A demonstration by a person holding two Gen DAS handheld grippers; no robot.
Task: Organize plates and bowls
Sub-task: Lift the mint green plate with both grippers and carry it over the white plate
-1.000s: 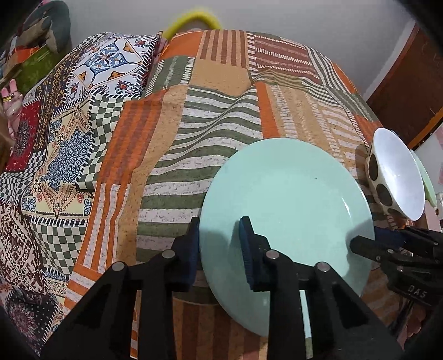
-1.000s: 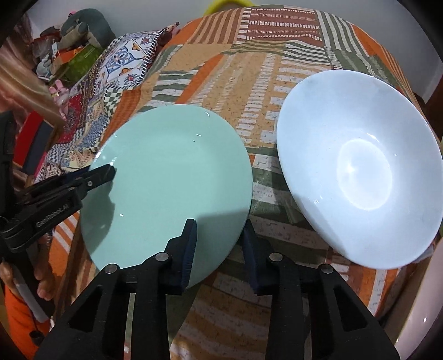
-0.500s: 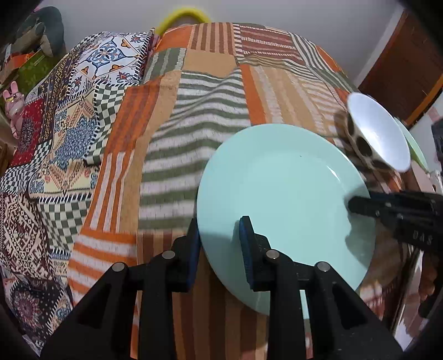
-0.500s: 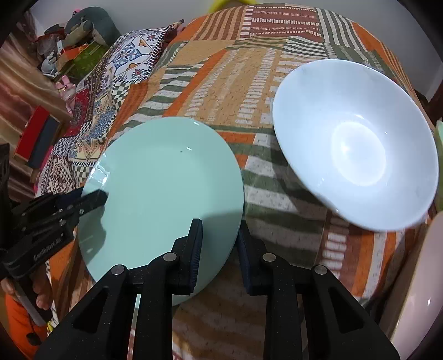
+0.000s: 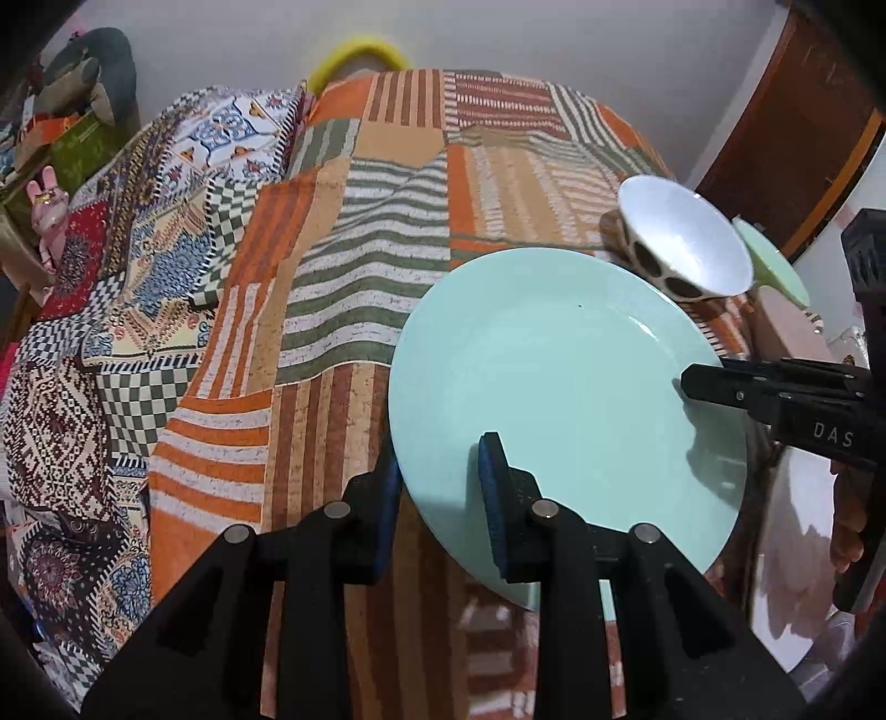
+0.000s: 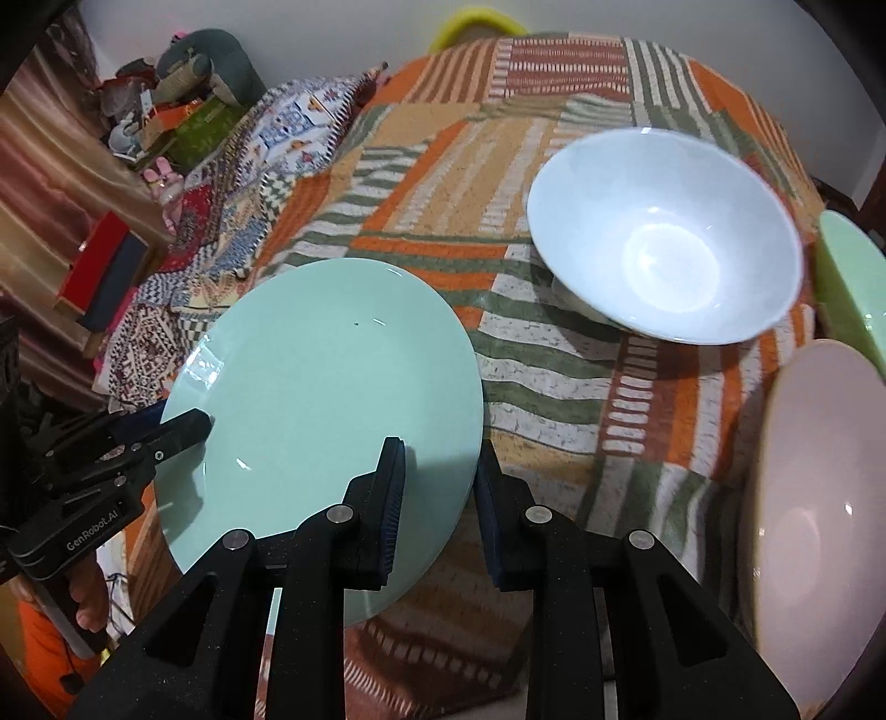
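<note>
A mint green plate (image 5: 565, 382) is held above the patterned bedspread by both grippers; it also shows in the right wrist view (image 6: 326, 399). My left gripper (image 5: 440, 482) is shut on its left rim. My right gripper (image 6: 437, 487) is shut on its right rim, and shows from the side in the left wrist view (image 5: 775, 393). A white bowl (image 6: 664, 238) with dark spots outside sits on the bed to the right. A pink plate (image 6: 814, 498) and a light green dish (image 6: 847, 282) lie at the far right.
The patchwork bedspread (image 5: 360, 232) covers the surface. A second patterned cloth (image 5: 111, 288) lies to the left. Boxes and toys (image 6: 166, 127) stand at the far left by a wall. A yellow ring (image 5: 360, 52) pokes up behind the bed.
Both grippers have lifted the green plate and drawn it back toward the near edge of the bed. The pink plate and green dish have come into the right wrist view.
</note>
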